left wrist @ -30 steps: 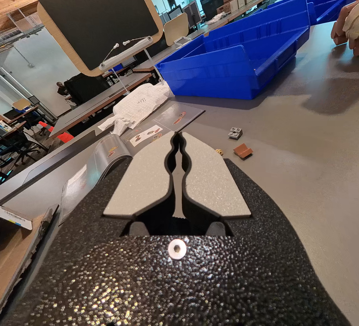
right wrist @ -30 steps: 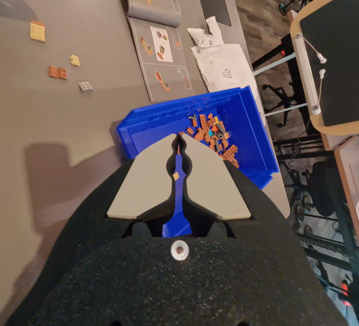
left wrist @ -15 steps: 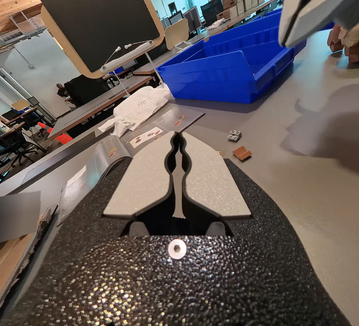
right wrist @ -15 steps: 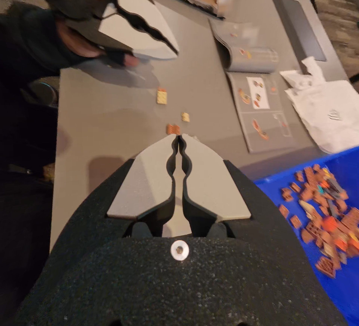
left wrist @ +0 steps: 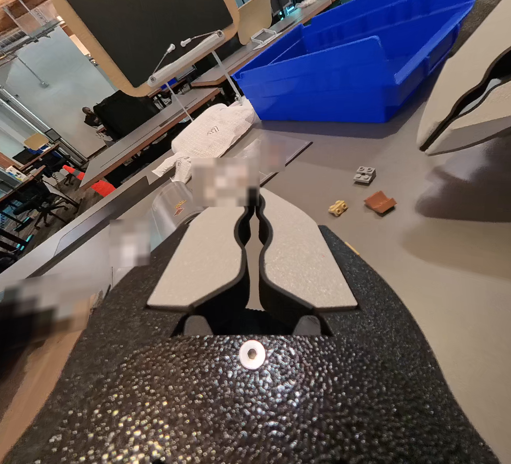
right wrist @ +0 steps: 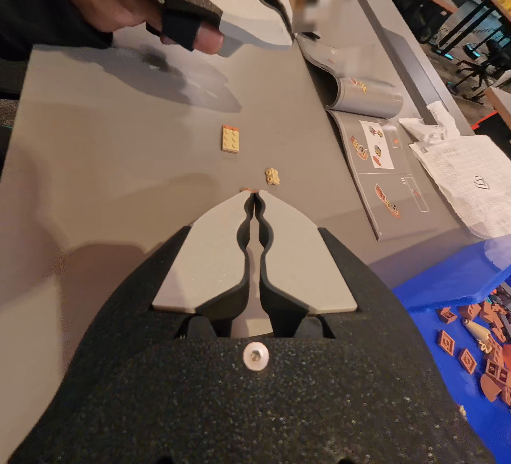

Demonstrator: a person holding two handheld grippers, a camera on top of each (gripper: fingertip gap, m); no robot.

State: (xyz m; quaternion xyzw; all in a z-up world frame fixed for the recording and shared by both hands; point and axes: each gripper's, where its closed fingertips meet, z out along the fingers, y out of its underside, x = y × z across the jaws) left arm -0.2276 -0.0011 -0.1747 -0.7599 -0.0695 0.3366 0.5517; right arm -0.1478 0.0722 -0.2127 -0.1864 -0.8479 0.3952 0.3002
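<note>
My left gripper [left wrist: 254, 199] is shut with nothing between its pads, held low over the grey table [left wrist: 387, 271]. Ahead to its right lie a grey brick [left wrist: 364, 175], a small tan brick [left wrist: 338, 207] and a brown brick [left wrist: 380, 201]. My right gripper [right wrist: 253, 193] is shut and holds nothing. It hovers over the table, and the brown brick [right wrist: 250, 189] peeks out just beyond its tips. The small tan brick [right wrist: 272, 176] and a tan plate on a brown piece [right wrist: 230, 138] lie farther ahead. The right gripper also shows in the left wrist view [left wrist: 425, 146], above the bricks.
A blue bin [right wrist: 442, 279] with many brown and orange bricks stands at the right; it also shows in the left wrist view [left wrist: 345, 83]. An open instruction booklet [right wrist: 387, 174] and a white paper bag [right wrist: 470, 179] lie by the table's far edge. A hand holds the left gripper [right wrist: 287, 36]. Tip to tip, the grippers are about 12 centimeters apart. The brown brick [left wrist: 380, 201] is about 5 centimeters from my right fingertips and 12 centimeters from my left.
My right gripper swung from above the blue bin to over the loose bricks on the table, near the left gripper. The left gripper barely moved. Both stayed shut.
</note>
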